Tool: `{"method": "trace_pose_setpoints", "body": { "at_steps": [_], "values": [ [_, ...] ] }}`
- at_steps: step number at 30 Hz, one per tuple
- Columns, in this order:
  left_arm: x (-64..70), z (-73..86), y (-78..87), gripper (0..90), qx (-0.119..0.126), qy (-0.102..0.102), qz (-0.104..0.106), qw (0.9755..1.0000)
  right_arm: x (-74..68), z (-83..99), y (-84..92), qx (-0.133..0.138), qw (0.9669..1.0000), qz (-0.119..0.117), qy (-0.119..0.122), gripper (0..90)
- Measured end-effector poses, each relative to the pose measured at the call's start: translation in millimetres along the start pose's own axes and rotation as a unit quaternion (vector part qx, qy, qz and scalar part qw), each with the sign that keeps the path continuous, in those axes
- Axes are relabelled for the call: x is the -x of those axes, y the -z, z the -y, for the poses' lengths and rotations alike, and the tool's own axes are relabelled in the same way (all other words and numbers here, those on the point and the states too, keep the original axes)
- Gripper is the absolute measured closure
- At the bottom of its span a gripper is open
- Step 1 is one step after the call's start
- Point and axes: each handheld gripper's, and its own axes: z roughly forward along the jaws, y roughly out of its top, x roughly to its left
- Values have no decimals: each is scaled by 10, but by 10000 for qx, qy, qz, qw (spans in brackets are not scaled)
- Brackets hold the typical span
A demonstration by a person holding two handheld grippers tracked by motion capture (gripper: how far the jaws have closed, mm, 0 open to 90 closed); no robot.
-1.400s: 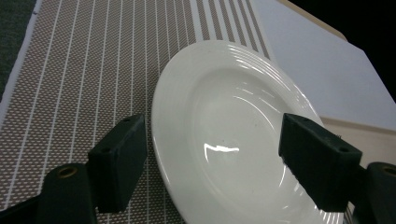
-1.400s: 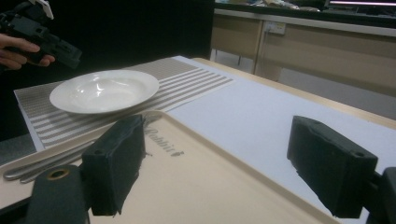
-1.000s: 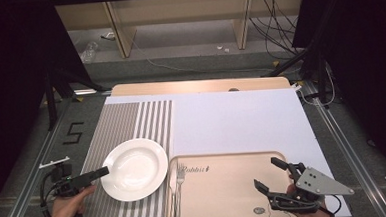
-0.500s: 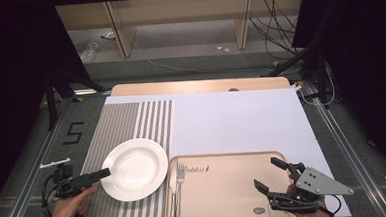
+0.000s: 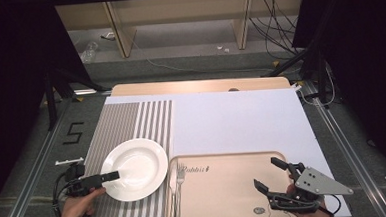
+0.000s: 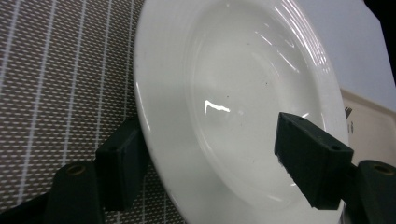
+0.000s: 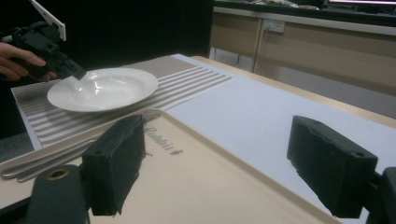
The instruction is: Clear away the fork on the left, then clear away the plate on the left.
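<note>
My right gripper (image 5: 274, 180): I hold it low over the near right part of the tan tray (image 5: 225, 197). Its jaws stand wide apart and nothing is between them.
Tray: it lies at the near edge of the table (image 5: 241, 116), right of the middle. It has small dark writing near its far left corner.
Fork (image 5: 179, 182): it lies along the tray's left edge, with its prongs pointing to the far side.
My left gripper (image 5: 109, 176): I hold it at the near left of the table. Its jaws sit around the near left rim of the white plate (image 5: 134, 167), one jaw under the rim and one above the inside. They have just been closing a little with the rim between them. I cannot tell if the pads press on it yet.
White plate: it sits on the striped mat (image 5: 126, 123), near the mat's near right corner, just left of the tray.
Striped mat: it covers the left part of the table.
White sheet (image 5: 236, 121): it covers the table right of the mat and reaches to the far edge.
</note>
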Motion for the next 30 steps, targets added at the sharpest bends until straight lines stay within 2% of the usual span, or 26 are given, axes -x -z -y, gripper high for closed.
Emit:
{"method": "trace_pose_setpoints", "body": {
  "at_steps": [14, 19, 24, 30],
  "values": [
    [-32, 1, -92, 343, -130, 167, 92, 9997, -6, -3, -3, 6, 10000, -11, 34, 200],
    [-51, 4, -98, 378, -52, 305, 140, 9994, -8, -5, -6, 2, 10000, -16, 33, 200],
    [-71, 2, -94, 427, -30, 355, 117, 9993, -14, -4, -10, -15, 10000, -10, 24, 200],
    [-116, 6, -92, 513, 25, 484, 120, 9988, -22, -7, -14, -21, 10000, -17, 44, 200]
  ]
}}
